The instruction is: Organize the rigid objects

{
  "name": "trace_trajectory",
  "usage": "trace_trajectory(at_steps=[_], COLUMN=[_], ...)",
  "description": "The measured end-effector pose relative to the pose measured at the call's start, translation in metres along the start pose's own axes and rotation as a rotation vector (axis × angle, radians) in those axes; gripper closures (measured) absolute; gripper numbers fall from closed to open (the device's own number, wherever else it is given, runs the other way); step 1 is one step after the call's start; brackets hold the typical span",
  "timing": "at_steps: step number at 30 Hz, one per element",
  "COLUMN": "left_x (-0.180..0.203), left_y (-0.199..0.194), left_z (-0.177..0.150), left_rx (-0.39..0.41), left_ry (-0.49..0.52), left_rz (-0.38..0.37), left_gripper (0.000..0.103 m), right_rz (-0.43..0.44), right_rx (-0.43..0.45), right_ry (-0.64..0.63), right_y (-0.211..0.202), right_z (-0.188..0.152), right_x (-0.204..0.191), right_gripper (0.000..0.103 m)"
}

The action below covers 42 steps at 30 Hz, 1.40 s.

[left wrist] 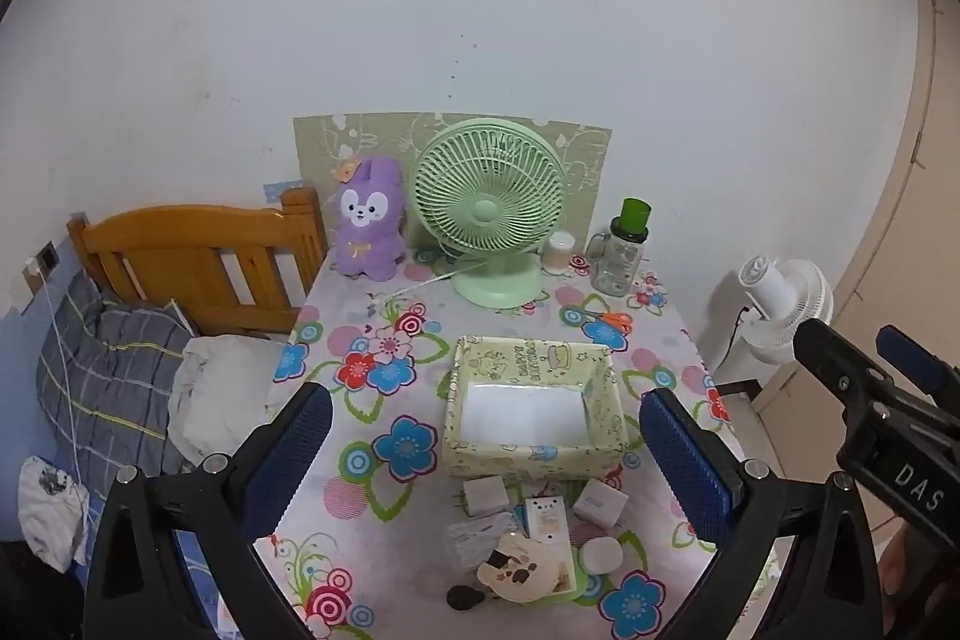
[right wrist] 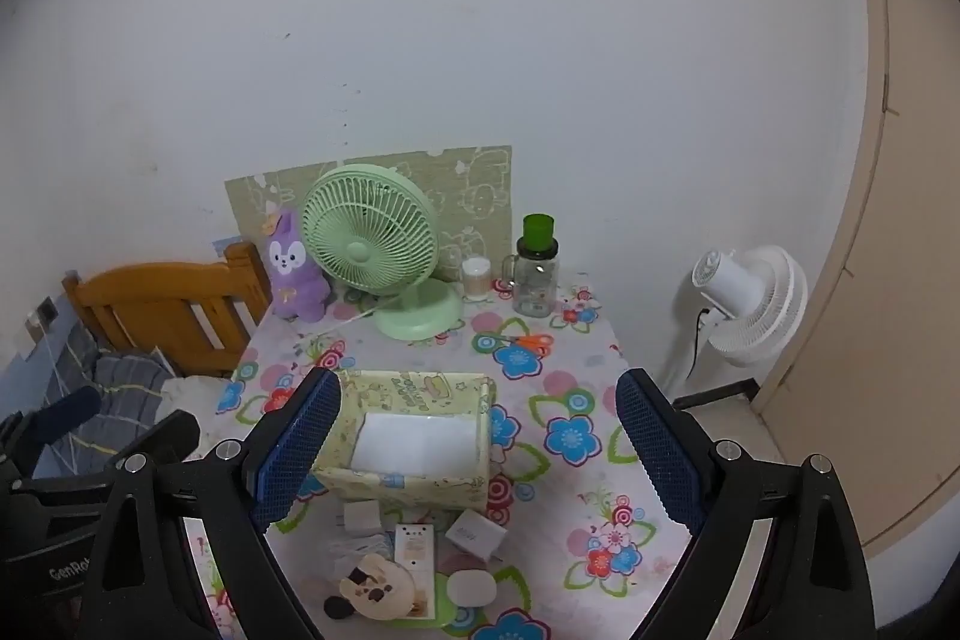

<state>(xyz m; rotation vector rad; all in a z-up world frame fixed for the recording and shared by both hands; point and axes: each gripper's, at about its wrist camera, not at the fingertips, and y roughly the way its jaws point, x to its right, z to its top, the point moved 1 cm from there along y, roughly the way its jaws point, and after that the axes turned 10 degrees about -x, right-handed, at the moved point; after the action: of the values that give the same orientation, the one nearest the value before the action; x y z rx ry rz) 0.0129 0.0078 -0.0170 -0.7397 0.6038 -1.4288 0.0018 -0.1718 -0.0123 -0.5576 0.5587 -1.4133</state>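
Observation:
A yellow patterned open box (left wrist: 534, 451) (right wrist: 414, 487) with a white bottom sits mid-table. In front of it lies a cluster of small items: two white charger cubes (left wrist: 485, 496) (left wrist: 599, 503), a white card with a bear face (left wrist: 545, 519), a bundled white cable (left wrist: 477, 535), a beige bear-shaped item (left wrist: 521, 568) (right wrist: 377, 587), a white oval case (left wrist: 602, 556) (right wrist: 471, 588) and a small black item (left wrist: 463, 597). My left gripper (left wrist: 486, 466) is open and empty above the table's near edge. My right gripper (right wrist: 477, 451) is open and empty, also seen at the right of the left wrist view (left wrist: 870, 376).
On the floral table (left wrist: 384, 460): a green desk fan (left wrist: 489, 211), a purple plush rabbit (left wrist: 367, 220), a clear bottle with green cap (left wrist: 621, 250), a small jar (left wrist: 558, 253) and orange scissors (left wrist: 612, 320). A wooden bed (left wrist: 198, 262) stands left, a white fan (left wrist: 780, 307) right.

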Motion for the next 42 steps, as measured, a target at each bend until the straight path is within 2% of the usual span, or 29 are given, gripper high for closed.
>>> trace_trajectory(at_steps=[4,8,20,28,42], left_x=[0.002,0.002,-0.003,0.002,-0.002], left_y=[-0.003,-0.004,-0.002,-0.001,0.004], left_z=[-0.001,-0.001,0.005,0.005,0.006], left_rx=[0.019,0.034,0.040,0.059,0.054], left_ry=[0.007,0.016,0.010,0.011,-0.006], left_rz=[0.004,0.015,0.011,0.058,0.057], left_gripper=[0.000,0.000,0.000,0.000,0.000], right_rz=[0.008,-0.040,-0.022,-0.021,-0.024], right_rx=[-0.017,0.016,0.008,0.007,-0.008], right_ry=[0.010,-0.004,0.001,-0.006,0.004], right_y=[0.004,0.001,0.004,0.008,0.014], right_z=[0.001,0.001,0.002,0.004,0.003], right_x=[0.001,0.000,-0.001,-0.001,-0.001], right_gripper=[0.008,0.008,0.008,0.008,0.008])
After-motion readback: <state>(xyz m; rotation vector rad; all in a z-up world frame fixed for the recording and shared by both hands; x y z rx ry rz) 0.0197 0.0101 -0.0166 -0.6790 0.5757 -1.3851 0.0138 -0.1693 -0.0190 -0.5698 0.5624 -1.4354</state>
